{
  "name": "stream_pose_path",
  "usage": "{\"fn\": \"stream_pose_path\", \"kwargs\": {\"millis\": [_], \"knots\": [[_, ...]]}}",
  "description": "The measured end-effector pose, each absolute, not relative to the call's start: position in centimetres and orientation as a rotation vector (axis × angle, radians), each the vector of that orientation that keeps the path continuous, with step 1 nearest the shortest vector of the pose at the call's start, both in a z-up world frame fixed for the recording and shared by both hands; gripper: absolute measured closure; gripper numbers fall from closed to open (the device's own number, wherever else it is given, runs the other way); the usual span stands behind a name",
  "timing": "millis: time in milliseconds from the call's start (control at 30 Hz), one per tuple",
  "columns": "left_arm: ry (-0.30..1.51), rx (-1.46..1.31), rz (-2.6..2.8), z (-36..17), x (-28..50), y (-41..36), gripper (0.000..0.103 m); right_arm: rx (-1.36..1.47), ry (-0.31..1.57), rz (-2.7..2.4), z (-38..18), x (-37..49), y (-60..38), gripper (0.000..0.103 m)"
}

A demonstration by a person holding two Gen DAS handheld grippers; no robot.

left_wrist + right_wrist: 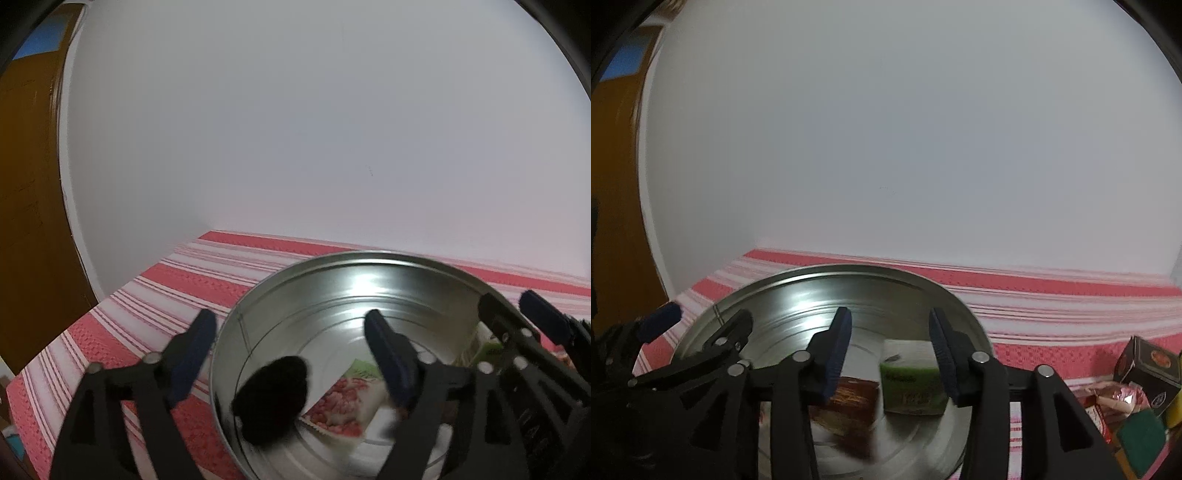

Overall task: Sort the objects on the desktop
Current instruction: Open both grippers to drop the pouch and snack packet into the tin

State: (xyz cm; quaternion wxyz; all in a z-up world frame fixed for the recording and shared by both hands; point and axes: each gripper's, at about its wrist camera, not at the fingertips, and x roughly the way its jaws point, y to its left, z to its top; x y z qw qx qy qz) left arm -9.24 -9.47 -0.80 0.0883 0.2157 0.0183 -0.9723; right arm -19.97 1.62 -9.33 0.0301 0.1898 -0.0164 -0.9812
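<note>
A round metal bucket (258, 295) stands on the striped cloth, and both grippers hang over its mouth. My left gripper (291, 354) is open wide; a black fuzzy lump (273, 398) lies blurred below its fingers, inside the bucket and touching neither pad. Beside the lump lies a red and white packet (343, 402). My right gripper (891, 354) is open over the bucket (798, 280). A green and white box (912, 380) sits blurred between its fingers, with a clear gap to the left pad. A brown packet (849, 406) lies lower in the bucket.
A red and white striped cloth (1071, 306) covers the table up to a white wall. At the right stand a black box (1148, 369), a pink wrapper (1119, 395) and a green sponge (1141, 439). A brown door (26, 184) is at the far left.
</note>
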Motion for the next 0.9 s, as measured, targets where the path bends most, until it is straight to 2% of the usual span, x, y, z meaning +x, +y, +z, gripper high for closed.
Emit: {"fn": "stream_pose_path", "kwargs": {"millis": [67, 133, 233, 333, 567, 900], "knots": [[0.080, 0.614, -2.890, -0.6, -8.9, -9.7, 0.006, 0.570, -0.103, -3.050, -9.3, -20.0, 2.3, 0.045], [0.122, 0.602, -2.896, -0.5, -9.0, -10.1, 0.002, 0.539, -0.145, -3.076, -9.1, -19.6, 2.9, 0.031], [0.175, 0.611, -2.925, -0.5, -8.8, -10.4, 0.002, 0.462, -0.185, -3.104, -8.6, -18.8, 3.3, 0.022], [0.121, 0.563, -2.934, -0.2, -8.3, -9.7, 0.002, 0.390, -0.159, -3.134, -8.4, -18.1, 2.9, 0.015], [-0.017, 0.420, -2.936, 0.1, -7.2, -8.0, 0.002, 0.277, -0.088, -3.183, -8.3, -17.0, 1.8, 0.012], [0.001, 0.393, -2.969, 0.1, -7.0, -8.1, 0.001, 0.207, -0.128, -3.245, -8.6, -16.6, 3.0, 0.012]]}}
